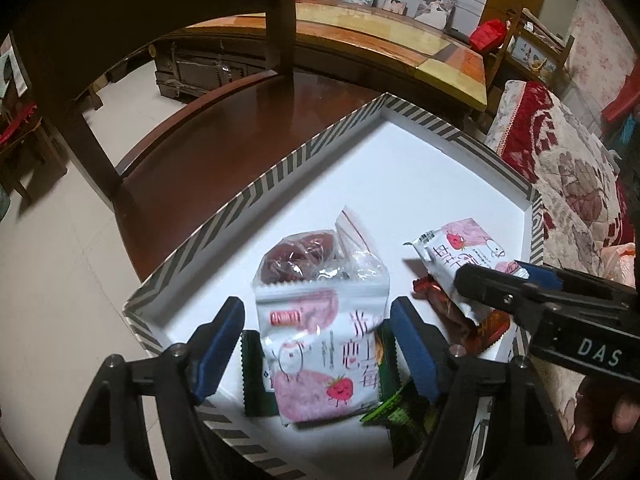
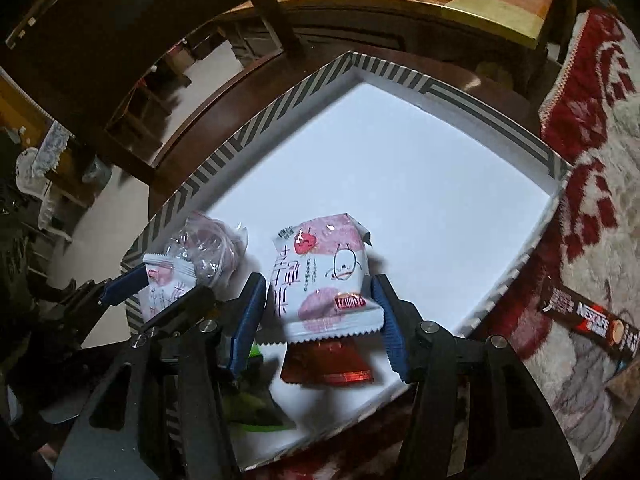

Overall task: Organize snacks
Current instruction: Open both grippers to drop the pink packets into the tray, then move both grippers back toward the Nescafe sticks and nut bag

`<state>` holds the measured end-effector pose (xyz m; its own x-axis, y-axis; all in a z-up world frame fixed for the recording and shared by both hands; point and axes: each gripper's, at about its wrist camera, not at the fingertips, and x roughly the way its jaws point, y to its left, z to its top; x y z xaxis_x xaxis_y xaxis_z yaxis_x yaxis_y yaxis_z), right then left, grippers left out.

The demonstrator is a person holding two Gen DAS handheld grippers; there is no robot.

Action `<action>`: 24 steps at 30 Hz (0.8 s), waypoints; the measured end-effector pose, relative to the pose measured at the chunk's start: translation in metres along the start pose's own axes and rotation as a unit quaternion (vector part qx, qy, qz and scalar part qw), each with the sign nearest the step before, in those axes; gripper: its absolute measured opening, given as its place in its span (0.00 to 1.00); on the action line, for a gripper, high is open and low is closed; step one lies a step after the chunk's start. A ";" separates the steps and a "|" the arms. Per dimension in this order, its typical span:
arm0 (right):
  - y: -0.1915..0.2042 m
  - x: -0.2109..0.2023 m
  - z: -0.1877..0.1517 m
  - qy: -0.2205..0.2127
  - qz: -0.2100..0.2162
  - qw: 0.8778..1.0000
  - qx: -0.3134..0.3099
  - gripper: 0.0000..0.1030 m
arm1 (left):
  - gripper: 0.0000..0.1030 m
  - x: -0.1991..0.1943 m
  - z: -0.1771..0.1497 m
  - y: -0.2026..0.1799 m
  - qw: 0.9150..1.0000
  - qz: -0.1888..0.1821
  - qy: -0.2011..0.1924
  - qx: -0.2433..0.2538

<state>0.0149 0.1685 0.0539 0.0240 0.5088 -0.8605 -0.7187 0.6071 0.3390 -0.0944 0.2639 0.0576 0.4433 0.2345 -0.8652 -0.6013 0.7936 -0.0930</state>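
While both packets lie in the striped cardboard box [image 1: 224,216], the left gripper [image 1: 316,340] stands open around one glossy strawberry snack packet [image 1: 320,360], lengthwise between its pads; the right gripper [image 2: 320,312] seemingly brackets another strawberry packet [image 2: 324,276] loosely.

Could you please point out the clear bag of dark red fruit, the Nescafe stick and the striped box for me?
clear bag of dark red fruit [image 1: 298,258], left wrist view, on the fruit inside.
Nescafe stick [image 2: 592,320], right wrist view, on its printed logo.
striped box [image 2: 248,136], right wrist view, on its left wall.

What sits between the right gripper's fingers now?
In the right wrist view, a pink strawberry snack packet lies between the right gripper's open fingers, over a red wrapper.
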 end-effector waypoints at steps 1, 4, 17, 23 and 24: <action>0.000 -0.004 -0.001 -0.002 -0.001 1.000 0.001 0.52 | 0.75 -0.002 -0.001 0.000 1.000 0.002 -0.003 0.001; -0.004 -0.016 -0.009 -0.010 -0.002 1.000 0.005 0.52 | 0.75 -0.007 -0.001 -0.001 1.000 0.001 -0.008 0.001; -0.017 -0.061 -0.040 -0.049 0.004 0.998 0.026 0.53 | 0.83 -0.034 -0.003 -0.021 0.999 -0.017 -0.034 0.019; -0.039 -0.086 -0.065 -0.062 -0.003 0.997 0.048 0.53 | 0.85 -0.045 -0.006 -0.044 0.998 -0.033 -0.040 0.040; -0.044 -0.089 -0.070 -0.063 -0.007 0.997 0.052 0.53 | 0.85 -0.046 -0.007 -0.048 0.998 -0.037 -0.040 0.044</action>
<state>-0.0043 0.0542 0.0893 0.1253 0.5674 -0.8138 -0.6417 0.6719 0.3697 -0.0905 0.2106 0.0982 0.5373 0.2148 -0.8156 -0.5057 0.8559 -0.1078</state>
